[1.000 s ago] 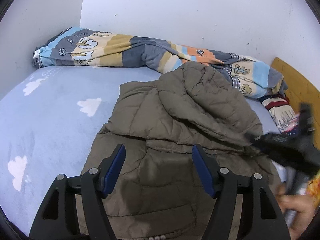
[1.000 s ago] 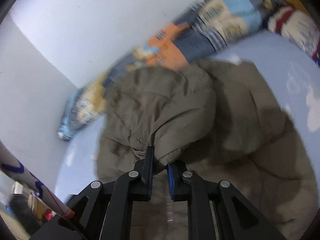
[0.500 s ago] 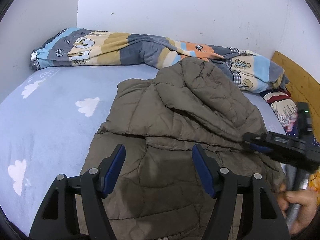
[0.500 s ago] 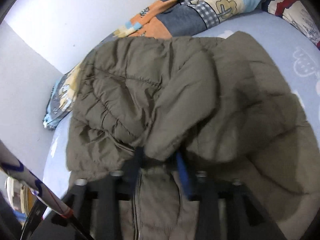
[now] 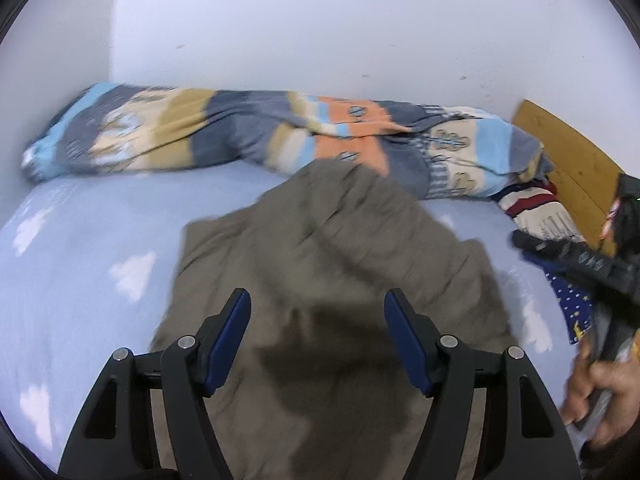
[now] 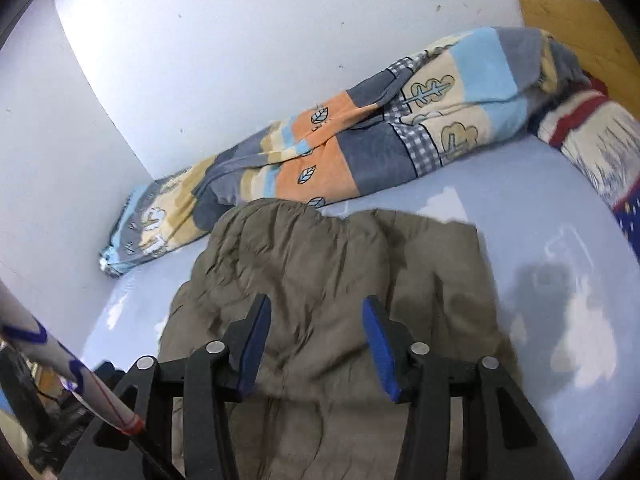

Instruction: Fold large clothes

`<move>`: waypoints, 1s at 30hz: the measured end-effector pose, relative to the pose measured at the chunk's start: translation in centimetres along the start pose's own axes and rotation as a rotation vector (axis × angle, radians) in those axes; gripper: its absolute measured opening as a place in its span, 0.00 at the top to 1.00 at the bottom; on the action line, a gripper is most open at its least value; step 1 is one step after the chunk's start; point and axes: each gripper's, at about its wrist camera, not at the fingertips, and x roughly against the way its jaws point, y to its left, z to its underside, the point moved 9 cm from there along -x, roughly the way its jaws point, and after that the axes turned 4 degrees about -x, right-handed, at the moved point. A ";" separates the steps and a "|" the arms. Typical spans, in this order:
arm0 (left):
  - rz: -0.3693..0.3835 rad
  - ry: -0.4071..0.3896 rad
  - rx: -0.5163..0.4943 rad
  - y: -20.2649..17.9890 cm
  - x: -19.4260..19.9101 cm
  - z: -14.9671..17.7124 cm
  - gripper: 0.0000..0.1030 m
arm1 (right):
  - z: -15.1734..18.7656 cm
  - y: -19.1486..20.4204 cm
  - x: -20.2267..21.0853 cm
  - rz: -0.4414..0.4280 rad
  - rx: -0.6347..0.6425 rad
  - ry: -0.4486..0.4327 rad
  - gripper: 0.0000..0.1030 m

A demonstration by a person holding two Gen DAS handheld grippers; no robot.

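Both claws hover empty over the jacket [image 6: 340, 280] — left [image 5: 318, 332] spread, right [image 6: 316, 344] opening.

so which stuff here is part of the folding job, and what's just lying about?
Job:
- olive padded jacket, spread on the bed
- left gripper, nothing between the fingers
- right gripper, jaws opening, nothing between them

Lying about:
- patchwork quilt along the wall
- red-striped cloth
- cloud-print sheet

Olive-brown jacket [image 6: 332, 280]; pale-blue, white-clouded sheet [image 5: 88, 248]; multicoloured patchwork quilt [image 6: 360, 148].
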 end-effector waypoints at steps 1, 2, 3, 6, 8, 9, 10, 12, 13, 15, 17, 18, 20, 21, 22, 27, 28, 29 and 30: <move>0.000 0.015 -0.023 -0.5 -1.6 -1.3 0.33 | -0.8 0.2 -1.0 0.004 0.006 0.004 0.49; -0.001 0.026 -0.029 -0.6 -2.8 -2.0 0.33 | -1.5 0.2 -1.9 0.014 0.020 0.013 0.49; -0.002 0.055 -0.030 -0.7 -4.6 -2.5 0.33 | -2.1 0.3 -2.9 0.032 0.038 0.021 0.49; -0.022 0.118 -0.041 -0.1 -9.3 -1.9 0.33 | -3.0 0.0 -5.7 0.052 0.063 0.052 0.48; -0.112 0.178 -0.053 1.6 -12.4 0.4 0.33 | -2.7 -0.5 -7.7 0.060 0.081 0.082 0.48; -0.123 0.193 -0.041 2.3 -12.9 1.3 0.33 | -2.1 -1.0 -8.8 0.078 0.098 0.106 0.48; -0.129 0.196 -0.023 3.2 -13.3 2.5 0.33 | -1.4 -1.5 -9.8 0.083 0.105 0.134 0.48; -0.107 0.178 0.000 4.3 -13.4 4.3 0.33 | 0.4 -2.4 -10.9 0.088 0.124 0.176 0.48; -0.094 0.162 0.009 4.5 -13.3 4.9 0.33 | 1.4 -2.7 -11.2 0.086 0.143 0.189 0.48; -0.092 0.146 0.021 4.8 -13.4 5.5 0.31 | 3.4 -3.5 -11.9 0.125 0.186 0.213 0.48; -0.116 0.159 0.014 4.6 -13.8 5.8 0.30 | 5.2 -4.3 -13.0 0.145 0.197 0.233 0.47; -0.133 0.174 0.004 4.5 -14.1 5.8 0.30 | 5.7 -4.6 -13.4 0.154 0.204 0.232 0.47; -0.140 0.210 0.004 4.4 -14.3 5.6 0.30 | 5.7 -4.7 -13.6 0.169 0.201 0.244 0.47; -0.132 0.221 0.009 4.4 -14.0 5.4 0.30 | 5.5 -4.7 -13.5 0.177 0.192 0.257 0.47; -0.123 0.232 0.016 4.6 -13.5 5.1 0.33 | 5.0 -4.5 -13.0 0.181 0.190 0.262 0.47; -0.054 0.171 0.029 4.0 -9.4 1.0 0.34 | 2.0 -1.9 -8.9 0.154 0.261 0.184 0.47; -0.041 0.149 0.027 3.6 -8.7 -0.3 0.34 | 1.2 -1.4 -8.2 0.154 0.268 0.166 0.47; -0.024 0.125 0.024 3.1 -8.2 -1.9 0.34 | 0.5 -1.1 -7.7 0.147 0.261 0.154 0.47; -0.015 0.115 0.021 2.6 -8.0 -3.0 0.34 | -0.4 -0.7 -7.3 0.134 0.247 0.141 0.47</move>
